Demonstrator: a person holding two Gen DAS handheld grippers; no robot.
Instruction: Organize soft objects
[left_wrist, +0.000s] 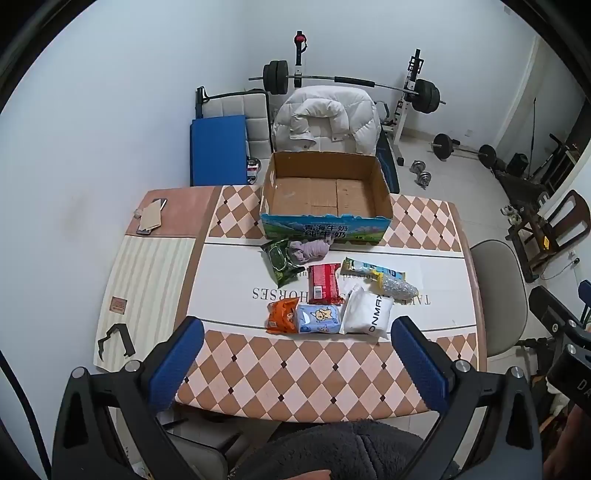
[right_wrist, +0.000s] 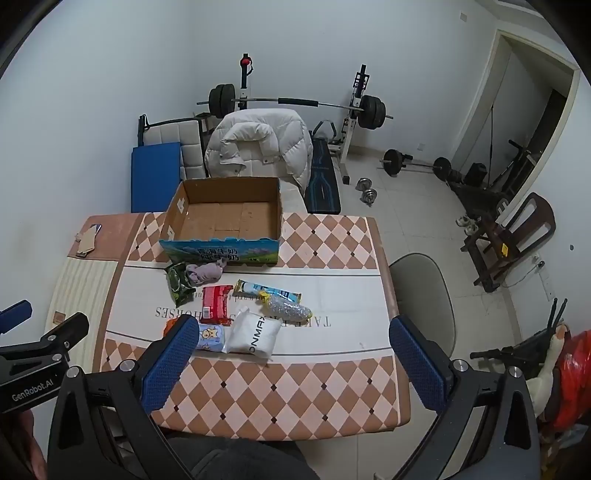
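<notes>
An empty cardboard box (left_wrist: 325, 192) (right_wrist: 225, 218) stands at the table's far side. In front of it lie a green packet (left_wrist: 280, 263) (right_wrist: 178, 284), a grey cloth bundle (left_wrist: 310, 249) (right_wrist: 207, 272), a red packet (left_wrist: 324, 283) (right_wrist: 216, 303), a long snack bar (left_wrist: 369, 268) (right_wrist: 267, 289), a clear bottle (left_wrist: 397, 287) (right_wrist: 290, 309), an orange packet (left_wrist: 282, 315), a blue tissue pack (left_wrist: 318, 318) (right_wrist: 211, 336) and a white pouch (left_wrist: 367, 314) (right_wrist: 255, 334). My left gripper (left_wrist: 295, 334) and right gripper (right_wrist: 293, 334) are open, empty, held above the table's near edge.
A phone and cardboard scrap (left_wrist: 151, 218) lie far left. A black clip (left_wrist: 116, 338) lies on the left mat. A chair with a white jacket (left_wrist: 327, 122) stands behind the table, a grey chair (left_wrist: 498, 295) to the right. Weights lie on the floor.
</notes>
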